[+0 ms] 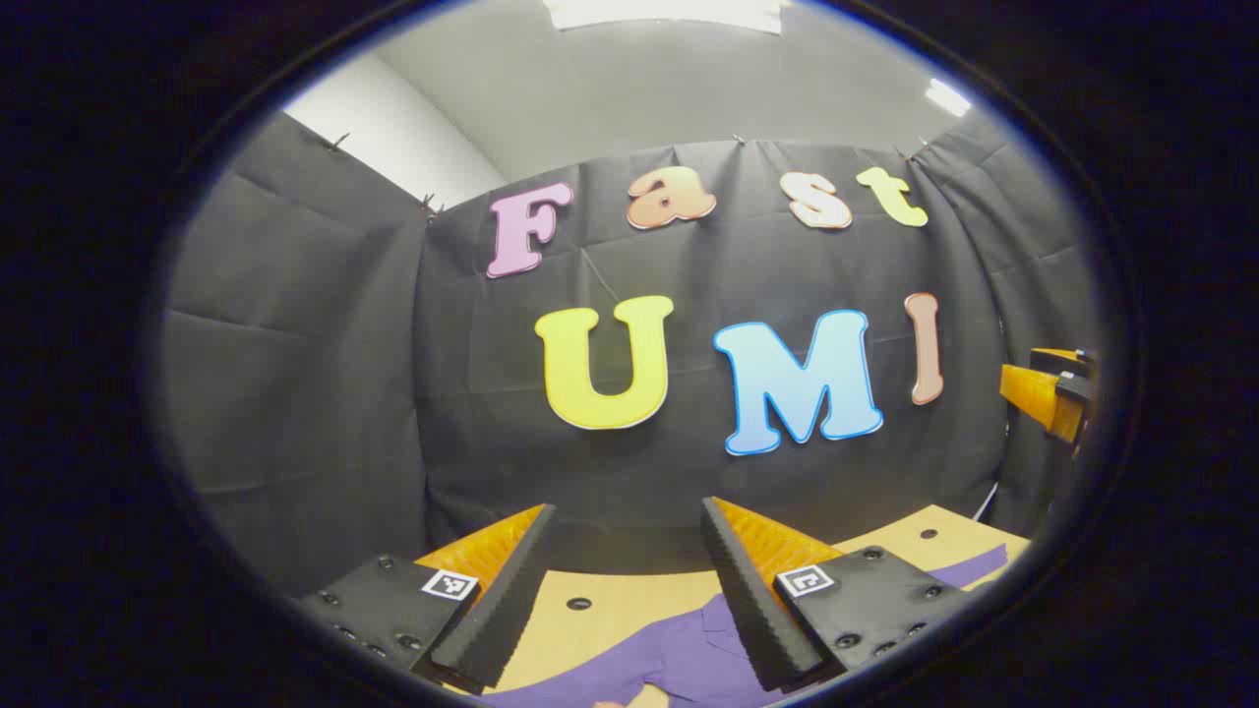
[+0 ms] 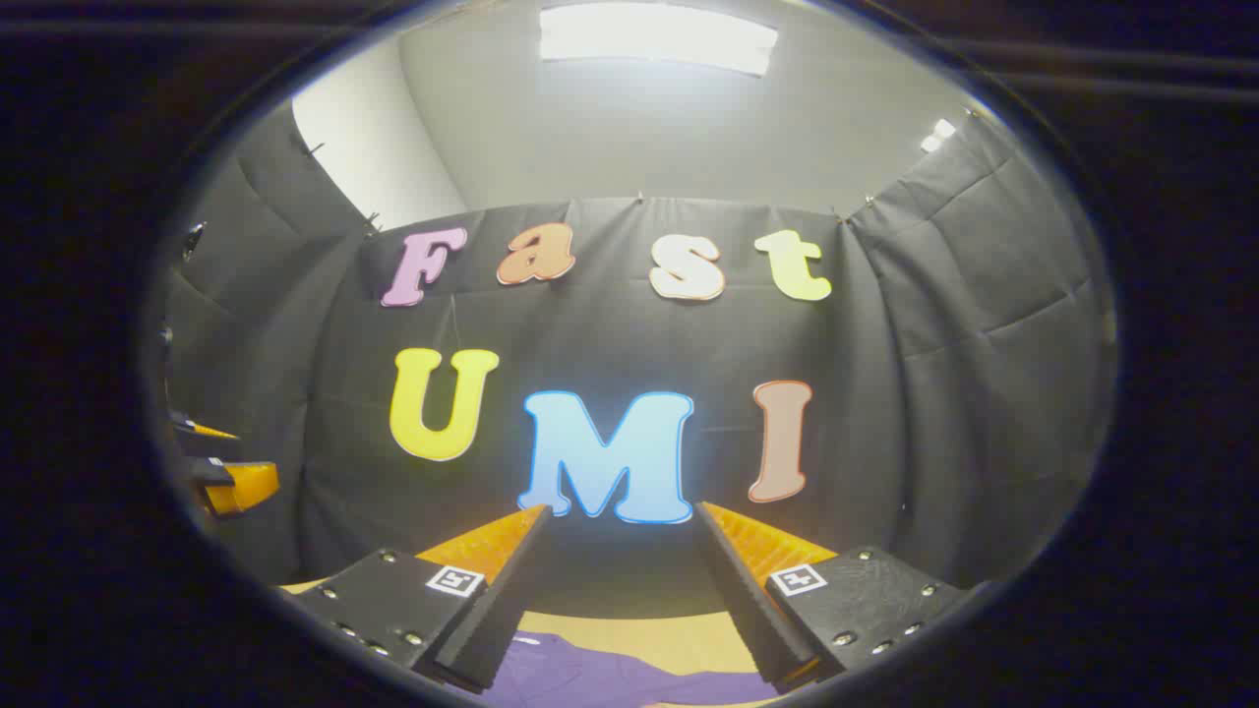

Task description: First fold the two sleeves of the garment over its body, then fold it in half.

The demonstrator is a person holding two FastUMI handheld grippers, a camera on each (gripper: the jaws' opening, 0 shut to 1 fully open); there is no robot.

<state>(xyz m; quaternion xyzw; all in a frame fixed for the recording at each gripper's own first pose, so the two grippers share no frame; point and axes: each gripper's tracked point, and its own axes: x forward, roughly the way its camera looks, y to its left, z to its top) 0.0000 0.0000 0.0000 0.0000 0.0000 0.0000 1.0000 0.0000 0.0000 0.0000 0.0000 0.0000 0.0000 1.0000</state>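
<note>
Both tools — the left tool (image 1: pixel 627 521) and the right tool (image 2: pixel 622 521) — are held wide and empty above the purple garment (image 1: pixel 679 654) spread on the bench (image 1: pixel 610 610), so no sleeve appears folded yet — a descent to a sleeve edge is judged next.

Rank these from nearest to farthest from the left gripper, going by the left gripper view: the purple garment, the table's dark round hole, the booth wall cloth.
1. The purple garment: just below and between the left gripper's open fingers.
2. The table's dark round hole: on the bare table just beyond the garment's edge.
3. The booth wall cloth: upright behind the table's far edge.
</note>
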